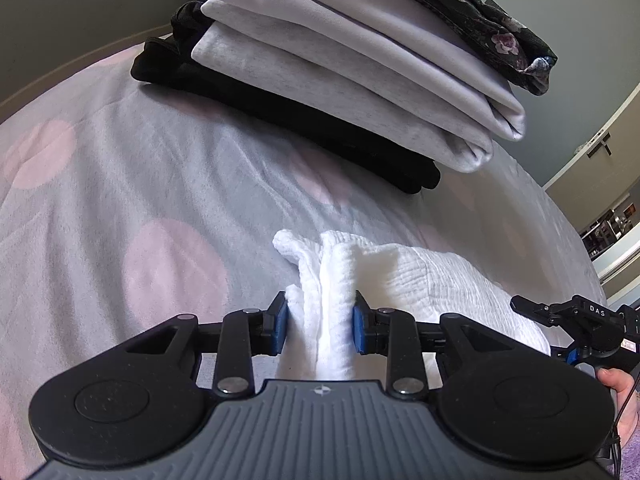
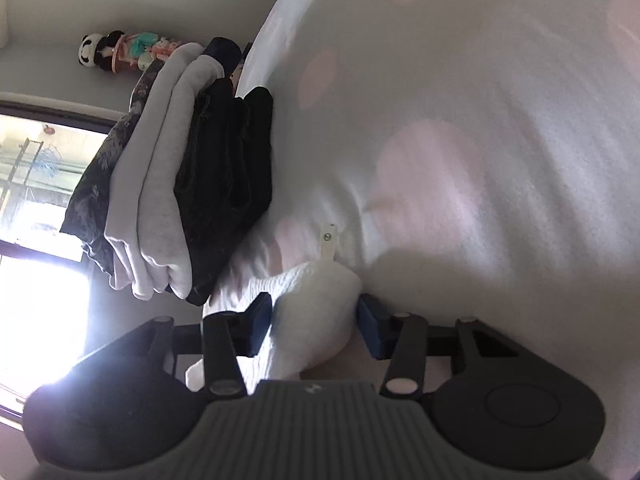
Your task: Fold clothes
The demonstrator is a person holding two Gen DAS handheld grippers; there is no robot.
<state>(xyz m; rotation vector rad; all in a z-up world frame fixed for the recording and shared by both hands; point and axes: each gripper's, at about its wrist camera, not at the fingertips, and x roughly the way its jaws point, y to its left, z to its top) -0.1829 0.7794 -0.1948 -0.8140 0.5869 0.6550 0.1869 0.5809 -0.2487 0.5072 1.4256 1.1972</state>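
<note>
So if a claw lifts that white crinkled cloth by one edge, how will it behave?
Probably floppy: the white crinkled cloth bunches into soft folds between the left claw. Likely light, since it looks thin and gauzy. Its textured weave should grip rather than slip against the blue pads.

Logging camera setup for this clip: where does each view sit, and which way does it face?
Left wrist: on the left tongs, facing down along the bed toward the folded stack; white cloth between its fingers; right tongs and a hand at the edge.
Right wrist: on the right tongs, rolled sideways, cloth between fingers.
Shared: cloth, stack, bedspread.
</note>
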